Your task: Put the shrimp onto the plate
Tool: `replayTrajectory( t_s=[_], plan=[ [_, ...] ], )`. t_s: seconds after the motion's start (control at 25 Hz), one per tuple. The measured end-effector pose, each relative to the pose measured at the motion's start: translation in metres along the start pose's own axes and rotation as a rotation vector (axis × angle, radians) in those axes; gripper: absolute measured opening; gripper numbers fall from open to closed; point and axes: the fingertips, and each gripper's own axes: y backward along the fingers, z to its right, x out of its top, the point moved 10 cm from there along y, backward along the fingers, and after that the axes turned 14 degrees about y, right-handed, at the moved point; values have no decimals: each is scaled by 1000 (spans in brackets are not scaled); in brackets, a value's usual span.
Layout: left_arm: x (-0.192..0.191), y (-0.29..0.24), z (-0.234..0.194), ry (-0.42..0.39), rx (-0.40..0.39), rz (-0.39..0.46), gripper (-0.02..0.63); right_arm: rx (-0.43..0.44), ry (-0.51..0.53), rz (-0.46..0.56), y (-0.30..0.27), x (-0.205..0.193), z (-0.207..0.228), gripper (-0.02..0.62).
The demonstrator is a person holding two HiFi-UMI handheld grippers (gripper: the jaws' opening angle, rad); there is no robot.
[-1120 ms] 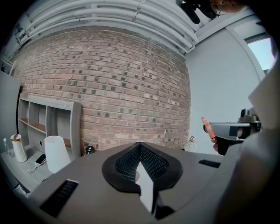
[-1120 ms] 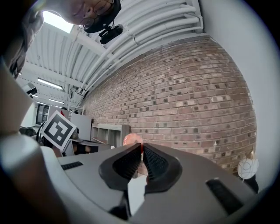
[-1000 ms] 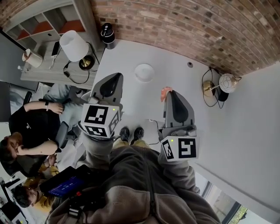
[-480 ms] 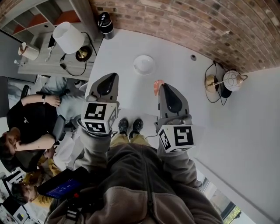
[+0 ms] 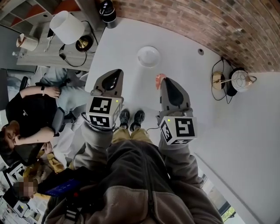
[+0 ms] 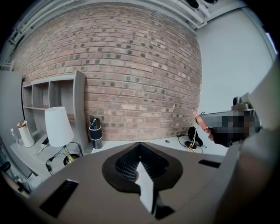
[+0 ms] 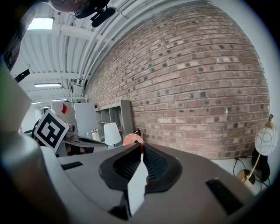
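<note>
A small white plate (image 5: 148, 56) sits on the white table (image 5: 197, 100) toward its far side. My right gripper (image 5: 162, 80) is shut on a pink shrimp (image 5: 159, 79), which pokes out past its tip, nearer to me than the plate and a little right of it. The shrimp shows as a pink lump (image 7: 132, 139) beyond the closed jaws of the right gripper (image 7: 141, 146), and also in the left gripper view (image 6: 200, 121). My left gripper (image 5: 114, 72) hovers at the table's left edge, shut, nothing held (image 6: 140, 144).
A black bottle (image 5: 107, 11) stands at the far left corner by the brick wall. A globe lamp with cables (image 5: 238, 81) sits at the right. A white-shaded lamp (image 5: 68, 27) stands on a side shelf. People sit at the left (image 5: 30, 118).
The right gripper with the shrimp has drifted slightly left, staying short of the plate. The head view has shifted a little. Both grippers stay shut.
</note>
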Motion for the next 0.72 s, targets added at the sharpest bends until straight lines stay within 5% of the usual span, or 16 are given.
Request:
replayTrajectory(
  t_s=[0.72],
  plan=[
    [-72,-37,-40,104,75,-266,5,45,-51,-234,-63,-91,0,17]
  ],
)
